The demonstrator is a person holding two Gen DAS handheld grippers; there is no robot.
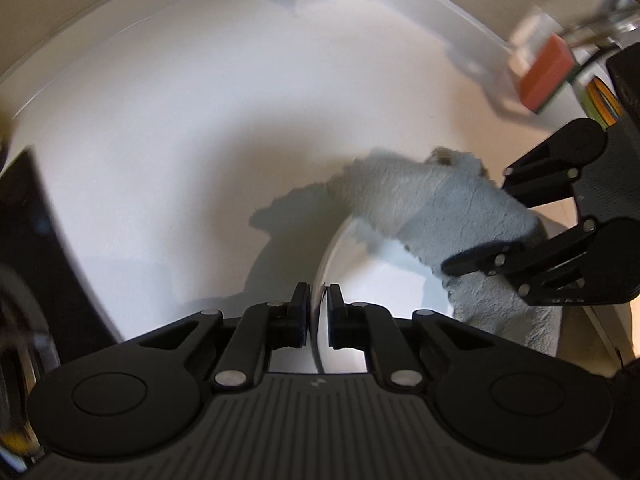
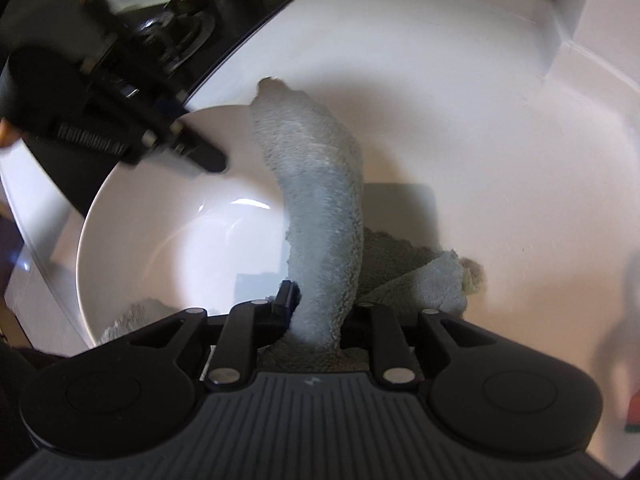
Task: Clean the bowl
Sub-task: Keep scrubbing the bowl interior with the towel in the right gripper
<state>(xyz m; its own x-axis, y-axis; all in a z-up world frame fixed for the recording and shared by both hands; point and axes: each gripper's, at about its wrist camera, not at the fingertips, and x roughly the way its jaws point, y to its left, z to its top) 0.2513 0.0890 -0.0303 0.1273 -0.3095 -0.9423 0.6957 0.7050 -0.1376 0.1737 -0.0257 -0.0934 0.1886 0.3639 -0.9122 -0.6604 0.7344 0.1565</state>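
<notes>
Wiping stage: judged mid-clean, bowl interior
counter (image 2: 460, 128): white, carried everything
bowl (image 2: 168, 240): white, on counter, left of right gripper
cloth (image 2: 320, 208): grey, long axis ran forward, draped over bowl's rim
left gripper (image 1: 318, 316): clamped bowl rim
right gripper (image 2: 316, 312): pinched cloth end, angled down

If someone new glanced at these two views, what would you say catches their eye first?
Most striking is the fluffy pale blue-grey cloth, clamped in the right gripper and draped across the rim of the white bowl. Next comes the left gripper, pinching the bowl's rim and holding it over the white countertop. An orange sponge shows blurred at the left view's upper right.
</notes>
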